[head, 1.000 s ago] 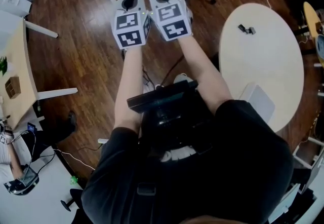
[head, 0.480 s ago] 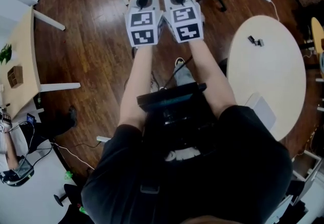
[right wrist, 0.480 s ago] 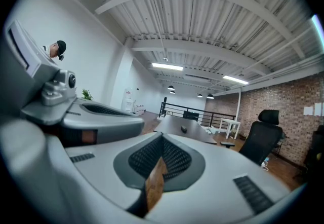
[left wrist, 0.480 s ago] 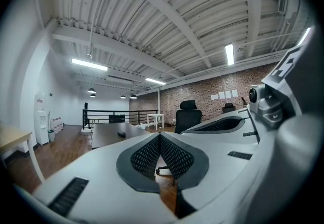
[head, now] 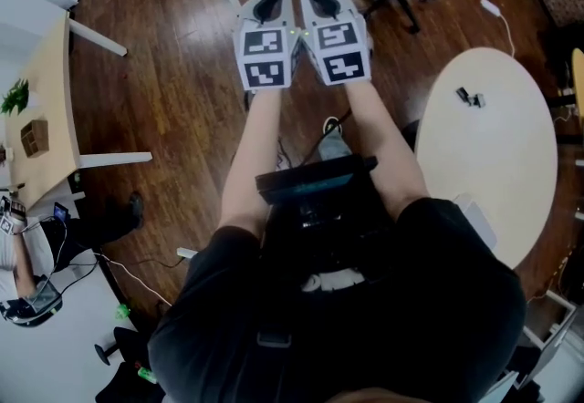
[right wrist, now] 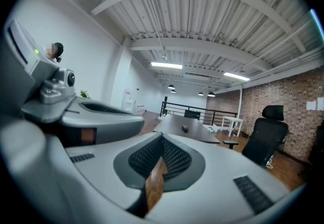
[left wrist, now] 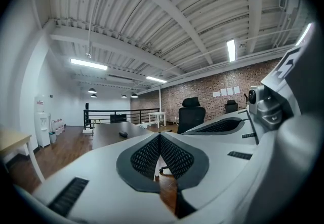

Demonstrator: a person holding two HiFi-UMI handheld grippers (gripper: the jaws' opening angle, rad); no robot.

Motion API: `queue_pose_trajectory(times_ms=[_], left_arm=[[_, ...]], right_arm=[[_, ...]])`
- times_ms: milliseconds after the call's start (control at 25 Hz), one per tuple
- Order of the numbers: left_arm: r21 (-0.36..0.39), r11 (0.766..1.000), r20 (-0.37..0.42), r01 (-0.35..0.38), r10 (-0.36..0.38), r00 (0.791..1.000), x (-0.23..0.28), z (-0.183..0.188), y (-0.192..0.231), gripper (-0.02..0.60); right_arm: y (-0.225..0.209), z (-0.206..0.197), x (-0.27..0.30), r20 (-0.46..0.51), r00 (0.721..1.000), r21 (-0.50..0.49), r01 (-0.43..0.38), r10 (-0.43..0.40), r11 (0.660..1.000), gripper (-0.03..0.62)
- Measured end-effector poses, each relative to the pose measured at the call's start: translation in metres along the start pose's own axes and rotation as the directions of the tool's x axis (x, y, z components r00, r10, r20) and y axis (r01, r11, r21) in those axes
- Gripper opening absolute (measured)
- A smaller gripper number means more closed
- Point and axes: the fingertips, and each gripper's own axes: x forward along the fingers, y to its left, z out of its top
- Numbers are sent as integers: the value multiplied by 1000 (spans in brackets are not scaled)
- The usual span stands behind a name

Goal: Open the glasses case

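The glasses case is in neither gripper, and I cannot say for sure which object it is. The left gripper (left wrist: 160, 138) has its 2 jaws pressed together with nothing between them. The right gripper (right wrist: 162, 140) is the same, pads meeting and empty. Both are held side by side at arm's length, almost touching, pointing nearly level over the wooden floor (head: 173, 73), their marker cubes (head: 265, 59) facing up.

Ahead of the 2 grippers stands a long dark table (left wrist: 109, 134) with 1 small dark object (left wrist: 123, 134) lying on it; it is too small to tell whether this is the case. A black office chair (right wrist: 266, 134) stands to the right of that table.

To the person's right is a round cream table (head: 493, 146) with a small dark item (head: 470, 98) near its far edge. A light wooden desk (head: 46, 118) is well off to the left.
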Motion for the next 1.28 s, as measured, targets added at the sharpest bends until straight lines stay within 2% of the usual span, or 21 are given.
queue_pose_trajectory(times_ms=[280, 680, 1040, 1280], left_arm=[[14, 1000, 3, -17, 17, 1000, 49, -1, 16, -5], [21, 999, -12, -44, 45, 999, 121, 3, 18, -5], [32, 996, -9, -81, 82, 997, 162, 12, 17, -5], [21, 996, -17, -90, 90, 996, 170, 14, 31, -5]], right_arm=[[-28, -3, 45, 3, 1000, 7, -9, 9, 1000, 5], [-81, -3, 95, 19, 999, 17, -47, 47, 999, 5], [-114, 1, 121, 35, 996, 17, -80, 79, 997, 5], [-113, 7, 136, 30, 996, 24, -89, 88, 996, 5]])
